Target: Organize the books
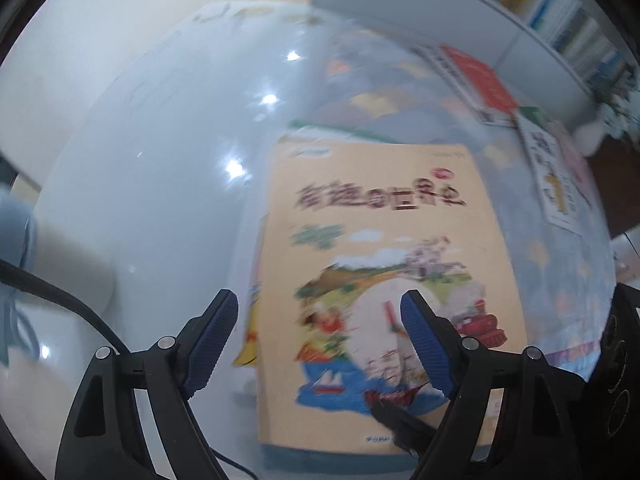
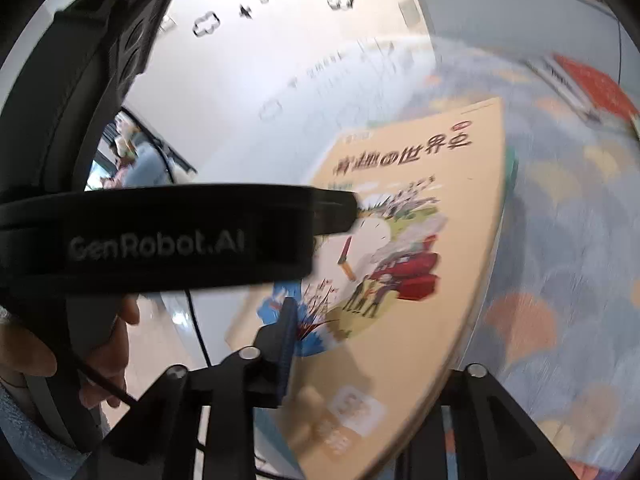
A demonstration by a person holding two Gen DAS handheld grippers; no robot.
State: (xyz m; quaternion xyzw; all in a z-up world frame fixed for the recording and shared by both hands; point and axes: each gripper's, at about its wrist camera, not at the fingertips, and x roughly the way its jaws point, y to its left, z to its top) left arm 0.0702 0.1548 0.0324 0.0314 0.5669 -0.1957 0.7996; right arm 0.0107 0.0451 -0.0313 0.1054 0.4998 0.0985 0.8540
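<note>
The orange picture book (image 1: 384,272) lies flat beneath the left hand-held gripper (image 1: 320,312), jaws spread and empty, while the right hand-held gripper (image 2: 360,360) straddles its near edge, grip unclear.

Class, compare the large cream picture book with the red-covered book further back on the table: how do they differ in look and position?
The cream picture book carries a colourful illustration and large title characters; the red book shows a plain red cover. The cream picture book lies nearest, below the left gripper; the red book sits near the table's far edge, by the bookshelf. Both lie flat.
</note>
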